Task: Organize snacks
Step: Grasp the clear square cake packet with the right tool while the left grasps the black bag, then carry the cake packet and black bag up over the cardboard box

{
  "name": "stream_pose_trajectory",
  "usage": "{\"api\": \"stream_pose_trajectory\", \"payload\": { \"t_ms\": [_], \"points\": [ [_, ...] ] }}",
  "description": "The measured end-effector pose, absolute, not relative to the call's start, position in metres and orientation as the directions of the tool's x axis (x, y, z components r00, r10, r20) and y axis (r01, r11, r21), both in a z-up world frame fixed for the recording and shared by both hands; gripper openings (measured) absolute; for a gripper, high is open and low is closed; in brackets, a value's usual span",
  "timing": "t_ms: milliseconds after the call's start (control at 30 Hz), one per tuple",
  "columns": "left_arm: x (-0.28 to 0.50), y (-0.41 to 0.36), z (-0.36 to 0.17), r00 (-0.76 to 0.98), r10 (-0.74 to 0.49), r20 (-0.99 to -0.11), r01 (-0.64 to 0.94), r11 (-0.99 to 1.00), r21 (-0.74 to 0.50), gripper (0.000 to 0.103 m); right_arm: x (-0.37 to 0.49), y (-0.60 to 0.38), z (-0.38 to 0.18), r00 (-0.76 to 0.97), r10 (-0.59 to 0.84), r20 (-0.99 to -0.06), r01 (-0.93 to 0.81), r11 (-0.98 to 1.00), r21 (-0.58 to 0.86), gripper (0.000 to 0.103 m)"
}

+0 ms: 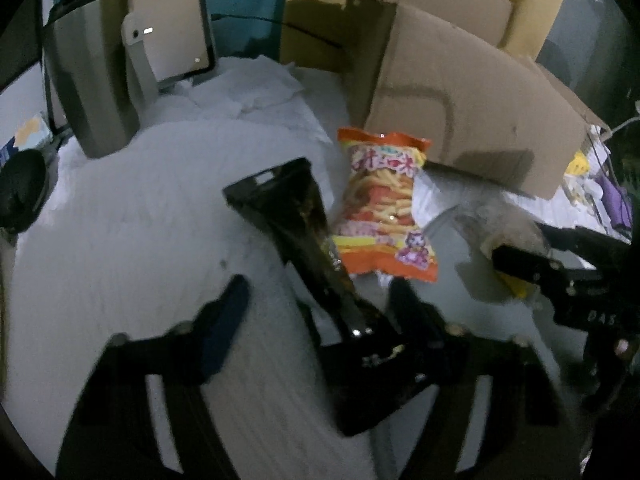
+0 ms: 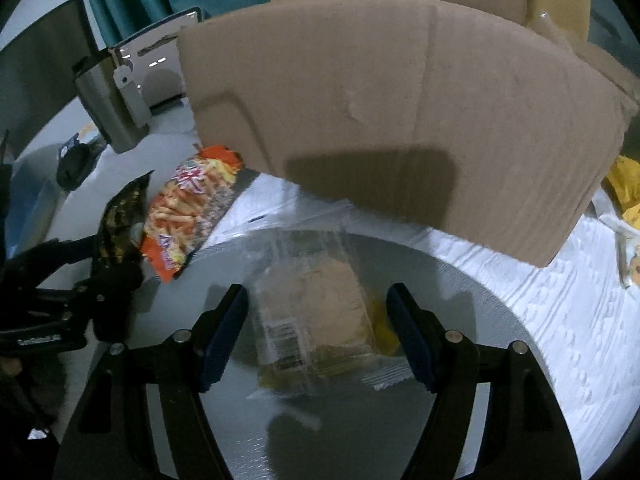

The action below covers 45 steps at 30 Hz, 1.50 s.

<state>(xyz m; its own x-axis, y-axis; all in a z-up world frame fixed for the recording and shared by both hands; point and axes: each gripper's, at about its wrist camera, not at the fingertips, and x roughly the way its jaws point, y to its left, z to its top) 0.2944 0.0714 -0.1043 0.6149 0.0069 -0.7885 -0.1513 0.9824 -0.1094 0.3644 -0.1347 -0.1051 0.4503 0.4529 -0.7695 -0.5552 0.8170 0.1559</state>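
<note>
My left gripper [image 1: 320, 296] is open, and a black snack bag [image 1: 296, 216] lies between its fingers, leaning against the right finger. An orange bag of fries snacks [image 1: 384, 204] lies flat just beyond it, beside the cardboard box [image 1: 472, 120]. My right gripper [image 2: 318, 304] is open, its fingers on either side of a clear-wrapped pastry [image 2: 320, 312] lying on the grey round tabletop [image 2: 460, 288]. The right wrist view also shows the orange bag [image 2: 188, 208], the black bag [image 2: 120, 216] and the left gripper [image 2: 72, 292] at the left.
A metal kettle [image 1: 96, 80] and a tablet [image 1: 172, 28] stand at the back left. White paper towels [image 1: 248, 88] cover the far table. A yellow item [image 2: 628, 188] lies right of the box [image 2: 400, 112]. The box's open flaps rise behind it.
</note>
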Motion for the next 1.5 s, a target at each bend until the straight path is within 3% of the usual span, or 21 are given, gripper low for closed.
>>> {"api": "stream_pose_trajectory", "payload": {
  "t_ms": [67,267,867,1500],
  "points": [
    [0.293,0.073,-0.104,0.618,0.012,-0.786,-0.155,0.982,-0.108,0.047,0.359,-0.132,-0.105,0.452,0.447,-0.772,-0.564,0.813,0.141,0.064],
    [0.289,0.081,-0.103,0.626,-0.004,-0.780,-0.168,0.976,-0.140,0.032,0.349,-0.132,-0.103,0.457,0.444,-0.770,-0.584,0.804,0.117,0.057],
    [0.250,0.084,-0.074,0.685,-0.022,-0.728,-0.142,0.976,-0.163,0.028,0.320,-0.137,-0.072,0.483,0.475,-0.736,-0.614,0.782,0.102,0.055],
    [0.265,0.071,-0.013,0.780,-0.040,-0.625,-0.062,0.988,-0.140,0.028,0.330,-0.154,-0.014,0.563,0.491,-0.665,-0.606,0.792,0.072,0.055]
  ]
}}
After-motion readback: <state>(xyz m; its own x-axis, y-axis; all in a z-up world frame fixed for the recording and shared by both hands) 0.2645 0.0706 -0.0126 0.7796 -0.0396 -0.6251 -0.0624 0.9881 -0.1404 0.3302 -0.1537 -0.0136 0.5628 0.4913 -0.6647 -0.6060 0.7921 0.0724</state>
